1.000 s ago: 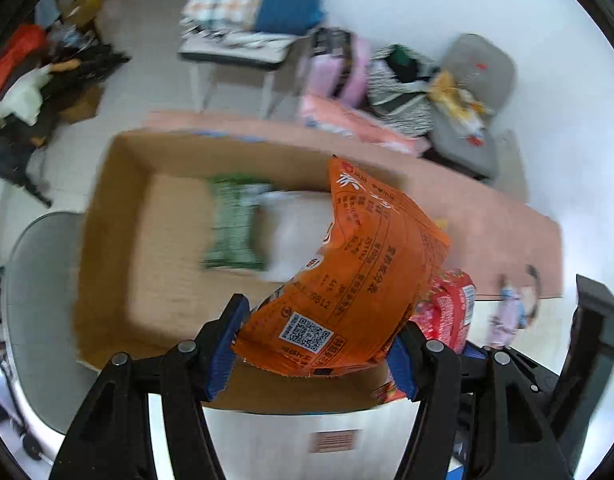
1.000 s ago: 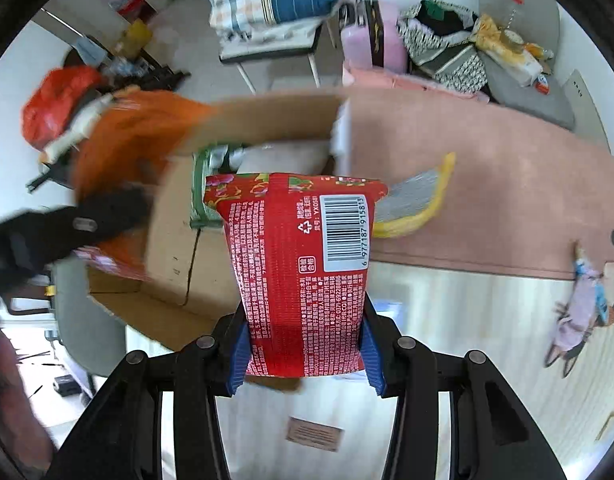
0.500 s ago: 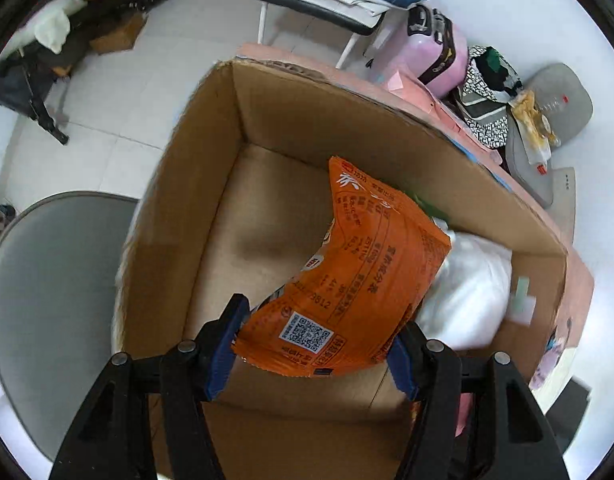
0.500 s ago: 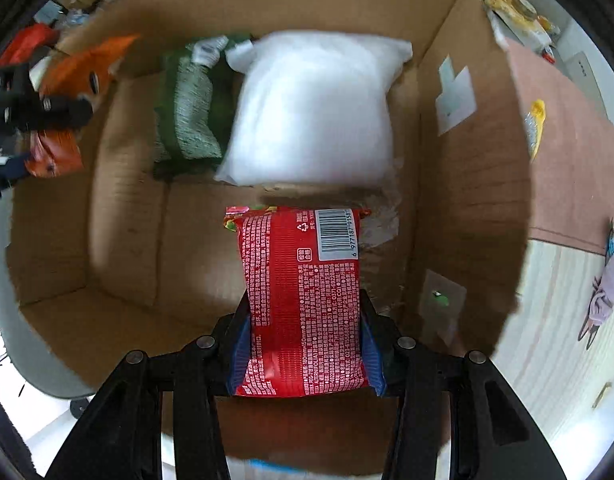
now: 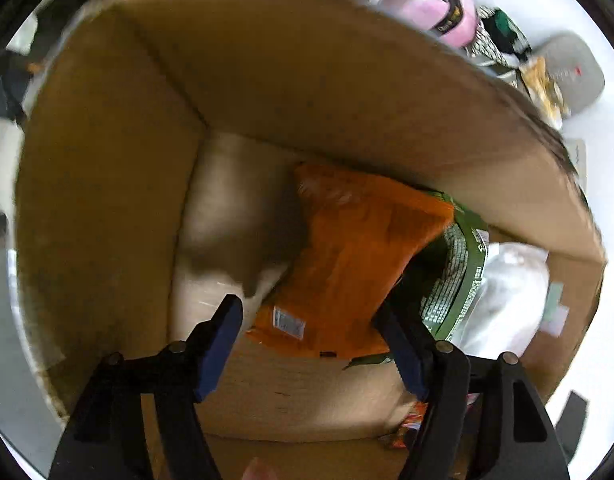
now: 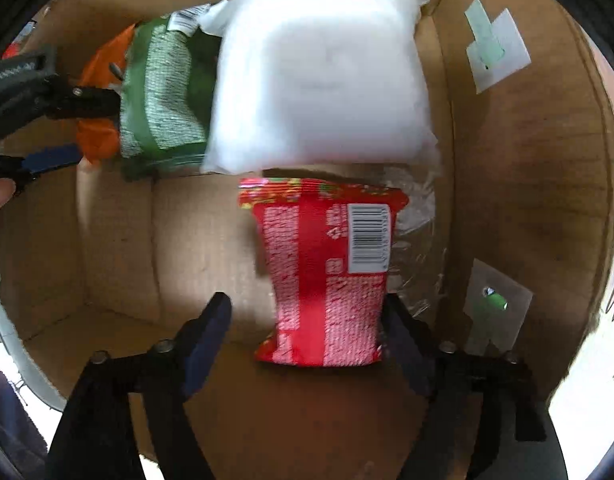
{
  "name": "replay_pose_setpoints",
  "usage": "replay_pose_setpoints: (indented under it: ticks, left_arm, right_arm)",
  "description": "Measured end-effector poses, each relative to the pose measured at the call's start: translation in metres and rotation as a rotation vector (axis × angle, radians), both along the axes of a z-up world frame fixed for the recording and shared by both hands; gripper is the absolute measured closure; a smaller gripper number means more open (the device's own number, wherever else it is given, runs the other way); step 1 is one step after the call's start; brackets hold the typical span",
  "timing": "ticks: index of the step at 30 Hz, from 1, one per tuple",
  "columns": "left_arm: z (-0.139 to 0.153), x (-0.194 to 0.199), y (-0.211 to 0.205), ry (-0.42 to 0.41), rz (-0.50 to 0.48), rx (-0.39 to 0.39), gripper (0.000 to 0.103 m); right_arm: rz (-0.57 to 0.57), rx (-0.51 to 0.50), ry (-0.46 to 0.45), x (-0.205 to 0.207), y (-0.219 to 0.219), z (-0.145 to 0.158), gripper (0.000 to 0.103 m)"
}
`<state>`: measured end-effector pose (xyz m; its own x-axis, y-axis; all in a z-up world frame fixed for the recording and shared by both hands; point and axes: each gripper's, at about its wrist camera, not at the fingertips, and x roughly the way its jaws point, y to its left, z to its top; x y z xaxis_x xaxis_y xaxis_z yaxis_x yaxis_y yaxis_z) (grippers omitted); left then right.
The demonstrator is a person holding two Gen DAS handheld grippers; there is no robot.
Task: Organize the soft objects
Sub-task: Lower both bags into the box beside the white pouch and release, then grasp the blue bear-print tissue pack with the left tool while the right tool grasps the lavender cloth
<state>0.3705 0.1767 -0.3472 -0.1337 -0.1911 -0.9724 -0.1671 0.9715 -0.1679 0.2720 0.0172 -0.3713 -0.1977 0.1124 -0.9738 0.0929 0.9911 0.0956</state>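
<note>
Both grippers are inside a cardboard box, which also shows in the right wrist view. My left gripper is open; the orange snack bag lies loose on the box floor between its fingers, leaning on a green packet. My right gripper is open; the red snack bag lies on the floor between its fingers, nearer the right finger. A white pillow pack lies beyond it. The left gripper shows at the left of the right wrist view beside the orange bag.
The green packet lies between the orange bag and the white pack. Paper labels are stuck on the box's right wall. Outside the box stand a pink suitcase and a grey chair.
Both grippers went deeper into the box and opened. The orange bag dropped from the left gripper and the red bag from the right onto the box floor.
</note>
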Motion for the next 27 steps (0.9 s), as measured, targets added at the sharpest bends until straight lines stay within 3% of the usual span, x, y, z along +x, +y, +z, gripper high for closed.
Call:
replay_pose_setpoints:
  ticks: [1, 5, 6, 11, 16, 22, 27]
  left_arm:
    - [0.005, -0.002, -0.004, -0.01, -0.023, 0.016, 0.03]
    - [0.033, -0.017, -0.021, -0.071, -0.086, 0.055, 0.002]
    - [0.041, -0.023, -0.024, -0.099, -0.101, 0.077, 0.002]
    - [0.084, -0.063, -0.033, -0.216, -0.134, 0.139, 0.001]
    - [0.115, -0.094, -0.03, -0.301, -0.143, 0.189, 0.001]
    - [0.148, -0.115, -0.052, -0.39, -0.178, 0.177, 0.001]
    - [0.169, -0.16, -0.114, -0.451, -0.227, 0.192, 0.001]
  right_arm:
    - [-0.004, 0.007, -0.004, 0.002, 0.002, 0.004, 0.016]
    - [-0.004, 0.039, -0.065, 0.003, 0.004, 0.031, 0.005]
    - [-0.004, 0.027, -0.085, 0.002, 0.002, 0.039, 0.0]
    - [0.007, -0.062, -0.224, 0.001, -0.008, 0.088, 0.0]
    - [0.039, -0.127, -0.307, 0.0, -0.027, 0.121, 0.0]
    - [0.052, -0.036, -0.37, -0.03, -0.054, 0.157, 0.0]
    - [0.024, -0.02, -0.395, -0.086, -0.108, 0.161, 0.0]
